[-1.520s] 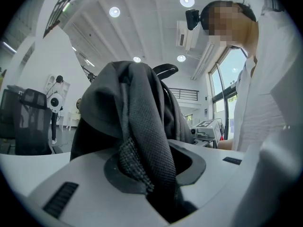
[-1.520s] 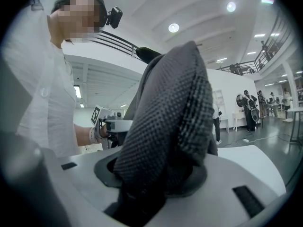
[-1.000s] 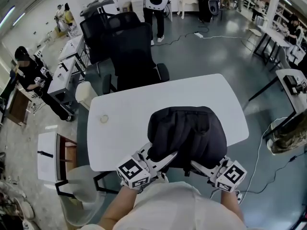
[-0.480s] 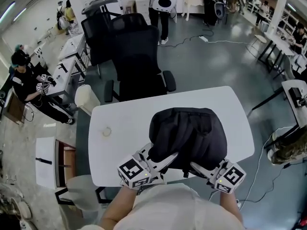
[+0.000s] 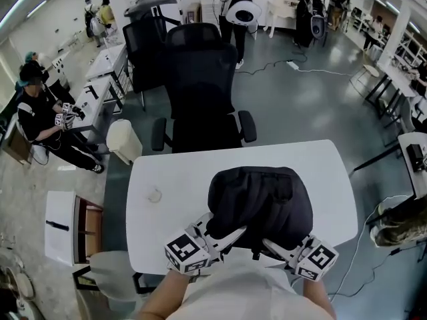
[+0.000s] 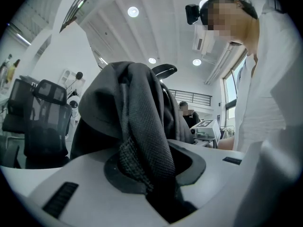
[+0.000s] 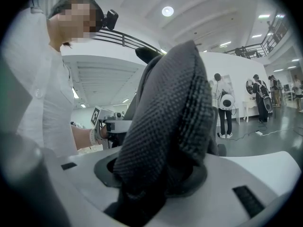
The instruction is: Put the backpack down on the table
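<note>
White table (image 5: 143, 232) runs right up to my body, and both tools sit at its near edge. My left gripper (image 5: 227, 231) is pinched onto a fold of dark fabric at the near left corner of the backpack (image 5: 260, 195); its own view shows the cloth bunched between the jaws. My right gripper (image 5: 275, 245) is clamped on a thick padded mesh piece, probably a shoulder strap, at the near right corner. Neither pair of jaws meets, because the cloth fills the gap.

The bag sits between the two tools over the near middle of the tabletop. From above I cannot tell whether its base touches the surface.

To do this well, I judge I should place it a little in from the near edge, keep both grips level with each other so it does not tip, and lower until the fabric slackens. Only then should I let go, since a soft bag will slump toward whichever side loses support first. A small pale ring (image 5: 155, 195) lies well to the left, apart from the landing spot. Beyond the far edge stands a black office chair (image 5: 200, 99), not in the way.
</note>
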{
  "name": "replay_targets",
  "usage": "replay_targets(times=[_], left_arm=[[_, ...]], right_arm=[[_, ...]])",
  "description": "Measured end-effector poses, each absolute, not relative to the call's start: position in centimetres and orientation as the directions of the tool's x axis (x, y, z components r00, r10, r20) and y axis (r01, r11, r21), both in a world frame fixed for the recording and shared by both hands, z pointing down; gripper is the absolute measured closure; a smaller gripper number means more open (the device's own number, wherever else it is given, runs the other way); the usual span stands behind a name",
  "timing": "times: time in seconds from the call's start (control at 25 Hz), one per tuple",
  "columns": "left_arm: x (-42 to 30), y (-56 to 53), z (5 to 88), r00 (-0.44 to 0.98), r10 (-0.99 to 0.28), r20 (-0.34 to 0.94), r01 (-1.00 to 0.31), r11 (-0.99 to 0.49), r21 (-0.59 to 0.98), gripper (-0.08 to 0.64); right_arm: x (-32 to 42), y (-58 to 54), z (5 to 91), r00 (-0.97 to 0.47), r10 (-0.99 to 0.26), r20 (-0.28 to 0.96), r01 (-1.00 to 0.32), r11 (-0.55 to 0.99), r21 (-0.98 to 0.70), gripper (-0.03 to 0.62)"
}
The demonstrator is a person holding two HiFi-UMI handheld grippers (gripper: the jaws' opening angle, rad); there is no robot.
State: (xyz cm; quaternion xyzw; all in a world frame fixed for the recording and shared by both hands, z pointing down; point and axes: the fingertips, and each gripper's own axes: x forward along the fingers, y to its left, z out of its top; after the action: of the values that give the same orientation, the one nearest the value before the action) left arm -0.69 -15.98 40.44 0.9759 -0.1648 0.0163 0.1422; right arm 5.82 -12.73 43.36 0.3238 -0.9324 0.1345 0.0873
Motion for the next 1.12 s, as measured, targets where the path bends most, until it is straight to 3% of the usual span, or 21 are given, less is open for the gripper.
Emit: replay_targets(times=[1.12], left_arm=[[6.4, -30.0, 37.8, 0.866, -0.500, 0.024, -0.498, -0.855, 0.145, 0.434]], right_arm=[[13.2, -28.4, 40.9, -0.858, -0.486, 0.167, -0.496, 0.868, -0.022, 0.390]])
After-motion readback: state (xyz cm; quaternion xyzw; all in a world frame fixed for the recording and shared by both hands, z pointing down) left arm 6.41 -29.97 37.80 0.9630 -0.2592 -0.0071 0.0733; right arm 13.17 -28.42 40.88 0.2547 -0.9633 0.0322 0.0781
